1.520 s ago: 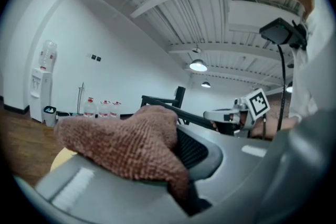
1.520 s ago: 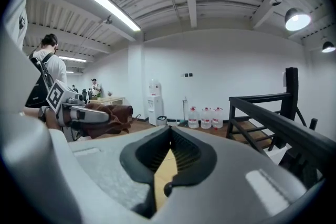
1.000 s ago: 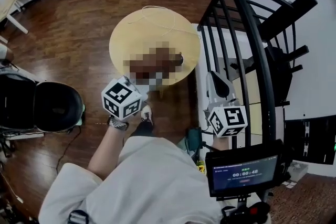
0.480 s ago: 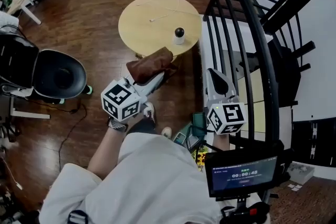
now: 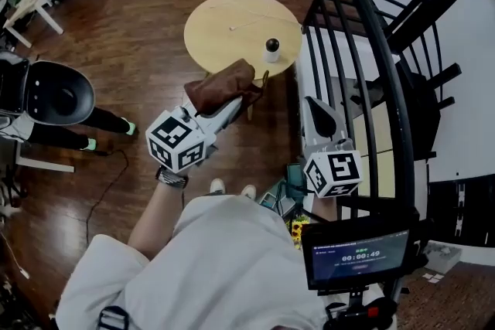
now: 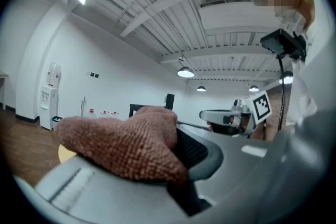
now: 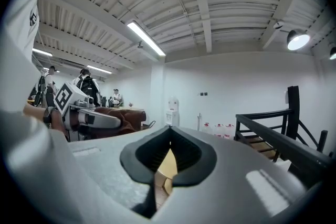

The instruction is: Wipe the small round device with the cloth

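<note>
Dark wooden flooring surrounds a pale round worktop (image 5: 232, 50), with a black railing (image 5: 363, 50) along its right side. The small round device (image 5: 272, 49) stands upright close to the worktop's right edge, a thin white cord (image 5: 249, 21) lying loose toward the middle behind it.

The left hand-held gripper (image 5: 229, 106) is clamped on a brown cloth (image 5: 223, 87). In the left gripper view, the cloth (image 6: 126, 144) is bunched over the closed jaws, with a thick lobe spilling to one side. It hangs short of the worktop's near edge, well apart from the device. The right hand-held gripper (image 5: 319, 110) is held beside the railing, and the right gripper view shows its pads (image 7: 184, 162) pressed together with nothing between them.

The cloth looks soft, limp and thick, so it should mould round a curved shell, though a loose lobe could drag. The device looks small, light and smooth, probably hard plastic on a narrow foot. A sideways wipe would likely push it along or tip it, and the right edge is near. The safest hold seems low on its base, from the railing side, with the empty right hand-held gripper opened first. That leaves the rounded top free for the cloth. Light pressure seems wise, since the dark upper part may be a lens.
</note>
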